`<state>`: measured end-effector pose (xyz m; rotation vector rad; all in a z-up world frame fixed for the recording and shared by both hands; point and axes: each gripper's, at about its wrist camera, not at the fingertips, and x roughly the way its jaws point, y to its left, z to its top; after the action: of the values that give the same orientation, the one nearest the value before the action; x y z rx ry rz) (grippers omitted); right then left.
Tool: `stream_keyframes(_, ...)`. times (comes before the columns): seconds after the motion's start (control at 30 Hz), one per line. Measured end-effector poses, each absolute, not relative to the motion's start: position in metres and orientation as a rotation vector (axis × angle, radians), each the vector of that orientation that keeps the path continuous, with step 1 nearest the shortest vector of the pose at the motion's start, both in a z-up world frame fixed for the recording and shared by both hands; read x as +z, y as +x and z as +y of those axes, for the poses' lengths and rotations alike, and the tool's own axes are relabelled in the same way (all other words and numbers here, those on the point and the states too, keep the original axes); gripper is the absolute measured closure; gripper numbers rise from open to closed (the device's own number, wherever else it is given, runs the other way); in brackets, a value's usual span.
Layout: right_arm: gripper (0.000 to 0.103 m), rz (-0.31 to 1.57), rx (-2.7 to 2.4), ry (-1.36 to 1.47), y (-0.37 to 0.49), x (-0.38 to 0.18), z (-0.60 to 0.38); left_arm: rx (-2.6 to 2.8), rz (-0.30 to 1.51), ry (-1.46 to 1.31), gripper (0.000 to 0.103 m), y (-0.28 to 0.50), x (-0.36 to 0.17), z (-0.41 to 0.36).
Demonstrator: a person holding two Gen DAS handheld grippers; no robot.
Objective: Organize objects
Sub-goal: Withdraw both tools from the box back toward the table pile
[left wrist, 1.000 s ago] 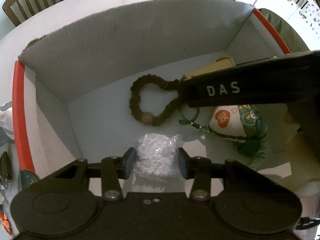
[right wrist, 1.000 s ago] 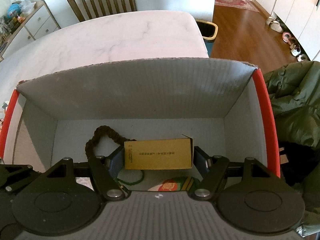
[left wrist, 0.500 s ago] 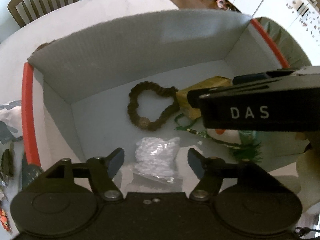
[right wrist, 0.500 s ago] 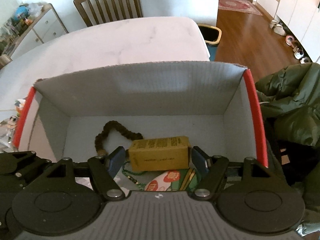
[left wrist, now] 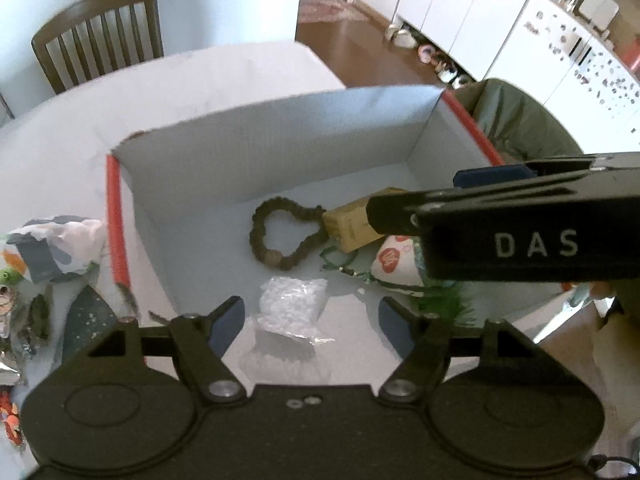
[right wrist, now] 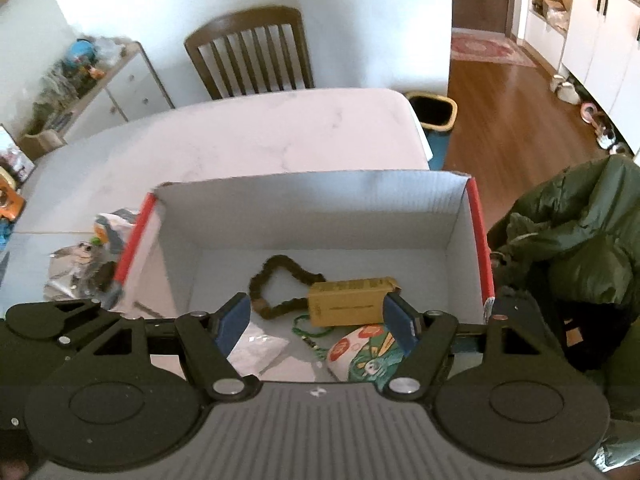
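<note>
Left of the box, leftover clutter lies nearest the left hand-held gripper; both hand-held grippers gape empty, right included.

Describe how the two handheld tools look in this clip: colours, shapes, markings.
Both are black, with two round discs at the base, scissor-like linkage arms on silver pivot bolts, and blue pads on the fingers. The left tool has a smooth black body; the right tool has a ribbed grey one. Seen from the left wrist, the right tool's side carries white letters "DAS".
</note>
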<state>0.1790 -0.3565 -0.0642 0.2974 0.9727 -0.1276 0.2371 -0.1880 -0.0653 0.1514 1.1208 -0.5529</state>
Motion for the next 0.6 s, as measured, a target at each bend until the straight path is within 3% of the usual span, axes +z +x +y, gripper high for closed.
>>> stream_keyframes(0.6,0.030,0.844,-0.091,0.293,0.128,-0.016,-0.316,-0.573,0.931,0.082,0.031,0.197,-0.014,-0.124)
